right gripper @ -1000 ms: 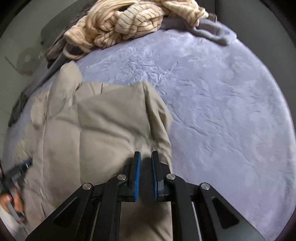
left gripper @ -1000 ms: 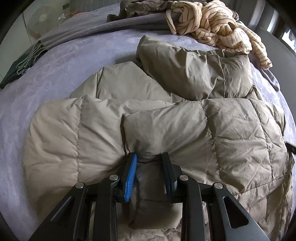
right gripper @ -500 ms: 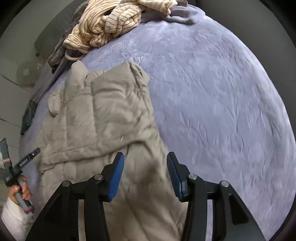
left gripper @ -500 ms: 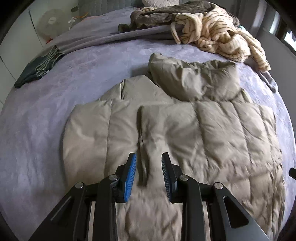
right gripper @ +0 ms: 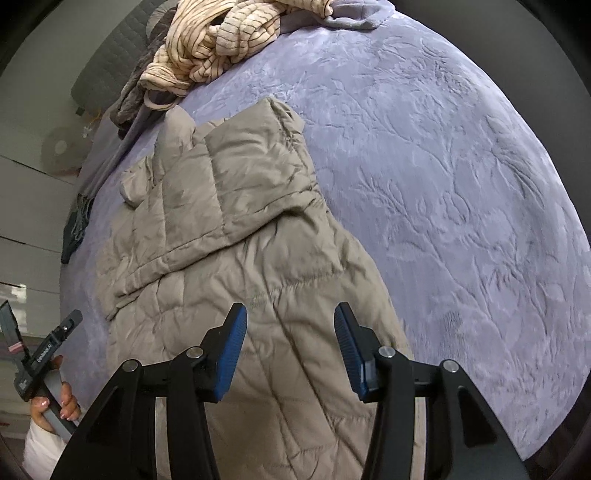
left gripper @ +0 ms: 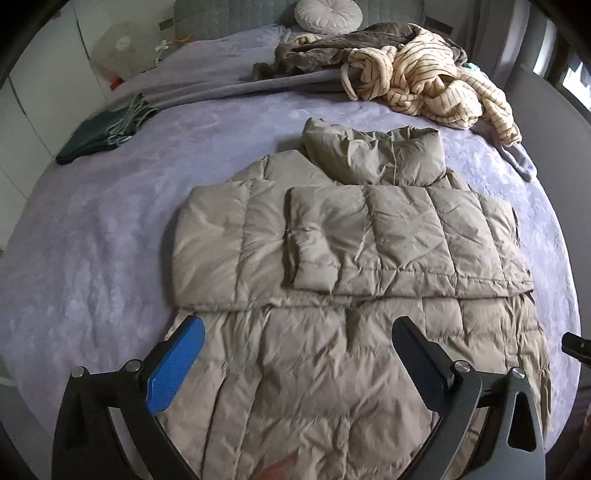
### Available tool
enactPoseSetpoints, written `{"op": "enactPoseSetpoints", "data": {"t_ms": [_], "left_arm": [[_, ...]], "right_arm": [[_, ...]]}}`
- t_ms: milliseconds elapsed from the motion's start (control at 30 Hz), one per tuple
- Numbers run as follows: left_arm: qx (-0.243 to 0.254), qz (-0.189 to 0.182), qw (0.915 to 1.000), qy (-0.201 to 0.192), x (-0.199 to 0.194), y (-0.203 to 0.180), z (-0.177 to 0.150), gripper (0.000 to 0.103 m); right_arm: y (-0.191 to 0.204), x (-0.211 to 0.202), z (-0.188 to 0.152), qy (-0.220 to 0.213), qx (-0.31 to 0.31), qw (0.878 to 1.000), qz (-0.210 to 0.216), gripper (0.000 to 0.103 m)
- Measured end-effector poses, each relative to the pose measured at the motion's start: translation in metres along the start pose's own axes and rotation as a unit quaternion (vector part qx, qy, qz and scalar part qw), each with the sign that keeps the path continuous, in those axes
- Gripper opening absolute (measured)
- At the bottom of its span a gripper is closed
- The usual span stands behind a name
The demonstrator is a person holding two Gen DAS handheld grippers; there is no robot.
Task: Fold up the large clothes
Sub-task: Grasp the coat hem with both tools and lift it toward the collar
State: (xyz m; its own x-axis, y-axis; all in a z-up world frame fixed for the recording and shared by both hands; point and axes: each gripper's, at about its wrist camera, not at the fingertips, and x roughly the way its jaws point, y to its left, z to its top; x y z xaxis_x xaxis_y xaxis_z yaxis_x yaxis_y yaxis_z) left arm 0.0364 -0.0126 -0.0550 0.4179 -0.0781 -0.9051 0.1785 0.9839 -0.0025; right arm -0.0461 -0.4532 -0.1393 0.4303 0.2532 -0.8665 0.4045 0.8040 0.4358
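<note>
A beige quilted down jacket (left gripper: 332,295) lies flat on the lilac bed cover (left gripper: 92,258), both sleeves folded across its chest and the hood at the far end. My left gripper (left gripper: 295,354) is wide open and empty above the jacket's lower half. In the right wrist view the jacket (right gripper: 240,240) runs from the near edge toward the far left. My right gripper (right gripper: 290,339) is open and empty above the jacket's near right part. The left gripper's handle, held by a hand, shows at that view's left edge (right gripper: 44,354).
A heap of cream striped clothes (left gripper: 436,85) and brown fabric lies at the bed's far end, with a round cushion (left gripper: 328,14) behind it. A dark green folded item (left gripper: 103,133) lies at the far left. The striped heap also shows in the right wrist view (right gripper: 221,40).
Both grippers let go of the jacket, opened wide and pulled back toward its lower half. The sleeves now lie folded across the chest.
</note>
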Motion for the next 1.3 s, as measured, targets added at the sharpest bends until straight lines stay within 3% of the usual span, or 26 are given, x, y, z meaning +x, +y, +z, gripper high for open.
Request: {"op": "enactPoseSetpoints", "data": {"t_ms": [100, 133, 167, 267, 367, 567, 633, 900, 1033, 1300], "left_arm": [[-0.015, 0.0, 0.9998, 0.011, -0.01, 0.006, -0.007, 0.102], [-0.018, 0.001, 0.9997, 0.015, -0.013, 0.007, -0.01, 0.102], [-0.02, 0.004, 0.9996, 0.018, -0.016, 0.007, -0.014, 0.102], [-0.016, 0.015, 0.9993, 0.03, -0.023, 0.006, -0.027, 0.102], [-0.009, 0.02, 0.9989, 0.042, -0.032, 0.003, -0.047, 0.102], [-0.02, 0.013, 0.9968, 0.076, -0.035, 0.002, -0.08, 0.102], [-0.017, 0.007, 0.9963, 0.084, -0.039, 0.002, -0.087, 0.102], [-0.013, -0.013, 0.9969, 0.076, -0.055, 0.02, -0.101, 0.102], [-0.014, -0.035, 0.9951, 0.092, -0.053, 0.041, -0.118, 0.102], [-0.019, -0.051, 0.9921, 0.113, -0.052, 0.084, -0.168, 0.102]], "right_arm": [[0.003, -0.009, -0.007, 0.005, -0.005, 1.0, 0.006, 0.056], [0.004, -0.01, -0.008, 0.007, -0.007, 1.0, 0.008, 0.062], [0.005, -0.012, -0.009, 0.009, -0.01, 1.0, 0.012, 0.074], [0.009, -0.02, -0.017, 0.013, -0.016, 0.999, 0.028, 0.077], [0.011, -0.022, -0.024, 0.024, -0.018, 0.999, 0.044, 0.088], [0.015, -0.022, -0.04, 0.049, -0.027, 0.997, 0.055, 0.089], [0.018, -0.025, -0.046, 0.046, -0.028, 0.997, 0.058, 0.103], [0.035, -0.034, -0.063, 0.029, -0.009, 0.997, 0.074, 0.103], [0.039, -0.034, -0.077, 0.03, 0.016, 0.997, 0.076, 0.103], [0.017, -0.023, -0.131, 0.041, 0.114, 0.99, 0.076, 0.103]]}}
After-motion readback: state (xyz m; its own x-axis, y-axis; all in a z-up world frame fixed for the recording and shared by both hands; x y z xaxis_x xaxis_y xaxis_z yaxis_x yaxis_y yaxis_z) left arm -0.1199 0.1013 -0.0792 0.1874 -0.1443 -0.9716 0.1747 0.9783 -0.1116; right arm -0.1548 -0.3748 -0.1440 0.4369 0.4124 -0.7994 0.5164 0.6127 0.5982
